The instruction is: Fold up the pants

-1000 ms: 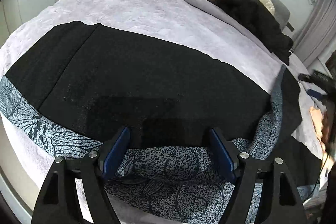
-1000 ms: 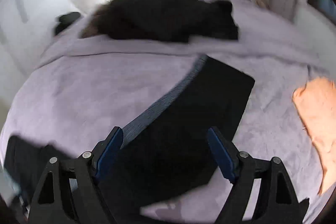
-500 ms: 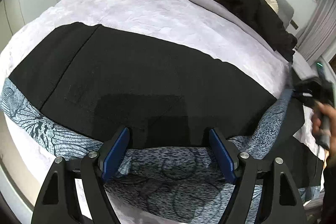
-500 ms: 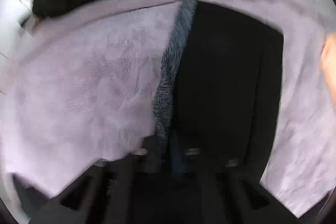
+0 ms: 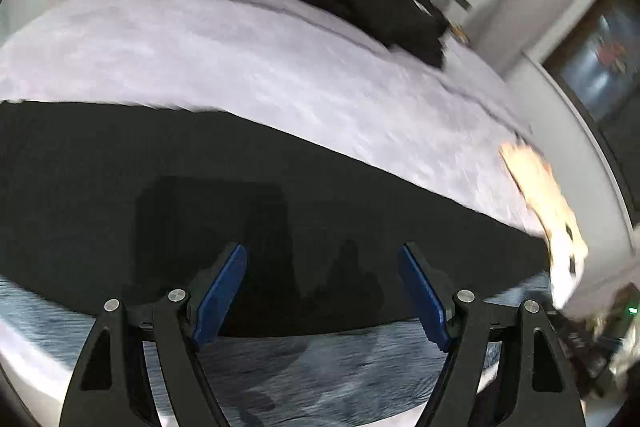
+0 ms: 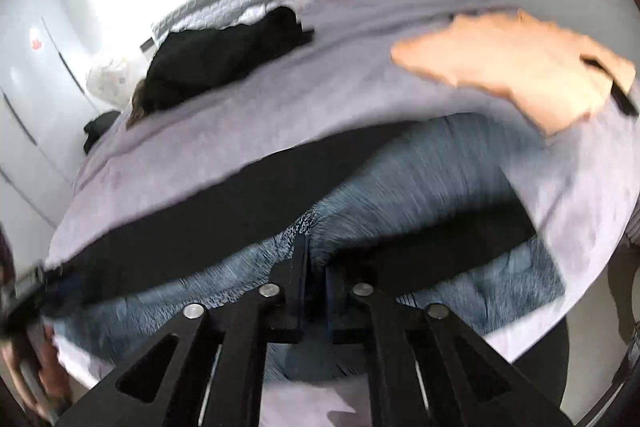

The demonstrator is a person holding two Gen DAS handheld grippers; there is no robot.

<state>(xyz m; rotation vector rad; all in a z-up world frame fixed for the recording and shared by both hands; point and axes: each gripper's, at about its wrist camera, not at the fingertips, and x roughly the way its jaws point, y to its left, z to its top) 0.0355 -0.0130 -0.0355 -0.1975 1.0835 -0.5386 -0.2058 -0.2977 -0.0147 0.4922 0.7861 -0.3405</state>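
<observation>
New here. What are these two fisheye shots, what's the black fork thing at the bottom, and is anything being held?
No robot: a person carries a two-finger gripper in each hand, with a camera looking along the fingers. In the left view, the left gripper hangs open above the pants, black with a blue-grey patterned side, spread on a lilac bed. In the right view, the right gripper is shut on the pants' patterned edge. A peach cloth and dark clothes also lie on the bed.

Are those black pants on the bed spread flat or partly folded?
Partly folded: the right gripper lifts the pants, showing patterned lining.
</observation>
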